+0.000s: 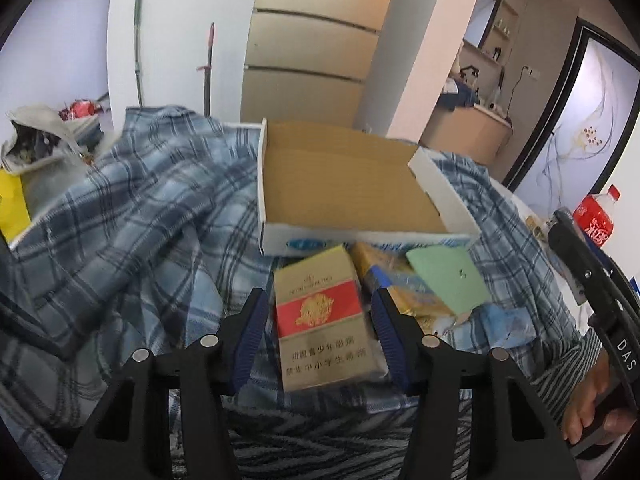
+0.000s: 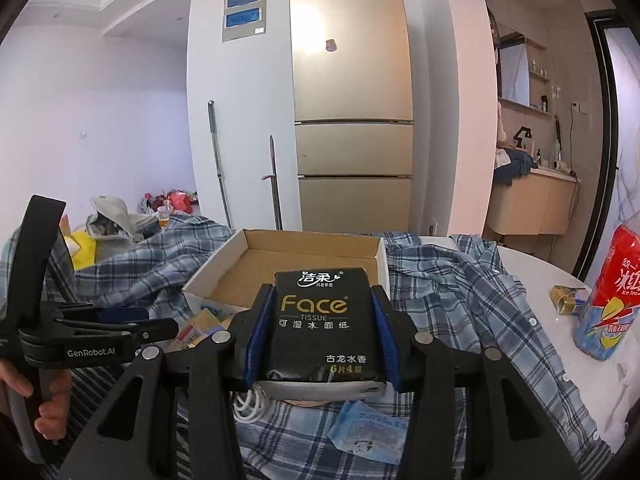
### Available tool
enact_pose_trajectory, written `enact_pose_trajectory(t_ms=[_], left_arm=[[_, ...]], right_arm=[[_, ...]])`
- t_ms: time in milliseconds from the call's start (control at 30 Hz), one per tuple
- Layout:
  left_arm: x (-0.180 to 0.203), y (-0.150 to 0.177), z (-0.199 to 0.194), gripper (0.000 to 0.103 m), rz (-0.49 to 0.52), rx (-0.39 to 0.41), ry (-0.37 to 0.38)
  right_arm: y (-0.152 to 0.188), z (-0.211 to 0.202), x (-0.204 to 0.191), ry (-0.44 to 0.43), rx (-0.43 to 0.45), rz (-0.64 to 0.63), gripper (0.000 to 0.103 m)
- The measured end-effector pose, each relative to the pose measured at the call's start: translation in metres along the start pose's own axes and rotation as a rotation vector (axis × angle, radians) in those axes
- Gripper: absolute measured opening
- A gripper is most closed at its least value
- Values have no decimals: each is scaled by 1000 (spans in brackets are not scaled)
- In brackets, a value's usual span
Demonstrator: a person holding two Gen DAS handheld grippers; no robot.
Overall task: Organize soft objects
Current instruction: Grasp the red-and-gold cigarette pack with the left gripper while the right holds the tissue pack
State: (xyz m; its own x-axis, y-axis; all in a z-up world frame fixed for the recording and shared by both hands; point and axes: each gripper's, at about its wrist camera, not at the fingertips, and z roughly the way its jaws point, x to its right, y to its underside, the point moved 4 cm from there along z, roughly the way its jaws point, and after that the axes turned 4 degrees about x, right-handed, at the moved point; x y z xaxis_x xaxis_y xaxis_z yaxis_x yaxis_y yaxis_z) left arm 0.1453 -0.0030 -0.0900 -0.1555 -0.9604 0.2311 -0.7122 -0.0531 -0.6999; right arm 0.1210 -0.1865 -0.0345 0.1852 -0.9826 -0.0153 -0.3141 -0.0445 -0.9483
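Observation:
My right gripper [image 2: 321, 291] is shut on a black "Face" tissue pack [image 2: 320, 320], held above the blue plaid shirt [image 2: 460, 300] just in front of an open cardboard box [image 2: 304, 256]. The box is empty. In the left wrist view my left gripper [image 1: 320, 296] stands open astride a gold and red cigarette pack [image 1: 320, 320] lying on the plaid shirt [image 1: 140, 220]. A narrow gap shows at the left pad. The box [image 1: 344, 184] lies just beyond that pack.
Beside the cigarette pack lie a yellow and blue packet [image 1: 400, 280], a green card [image 1: 448, 280] and a small blue packet [image 1: 508, 320]. A red iced tea bottle [image 2: 608, 292] stands on the white table at the right. A grey garment [image 1: 40, 144] lies far left. A white cable [image 2: 248, 400] lies under the tissue pack.

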Motion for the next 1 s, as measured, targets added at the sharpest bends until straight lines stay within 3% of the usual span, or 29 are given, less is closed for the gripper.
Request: enact_pose_trajectory(t_ms=[500,667,800,1000], left_arm=[[-8,7,18,56,-40,-86,9],[-5,7,19,56,-18,-88,-3],[0,7,16,50,10,-70,-14],[-4,8,18,56,-8,-80,-15]], right_arm=[[6,-1,-14,-17,8,-65,46],[8,1,-15,-15,2,-69,46],[8,0,-15,-16,6,-72,46],[9,1,-15,-13,4,-77,46]])
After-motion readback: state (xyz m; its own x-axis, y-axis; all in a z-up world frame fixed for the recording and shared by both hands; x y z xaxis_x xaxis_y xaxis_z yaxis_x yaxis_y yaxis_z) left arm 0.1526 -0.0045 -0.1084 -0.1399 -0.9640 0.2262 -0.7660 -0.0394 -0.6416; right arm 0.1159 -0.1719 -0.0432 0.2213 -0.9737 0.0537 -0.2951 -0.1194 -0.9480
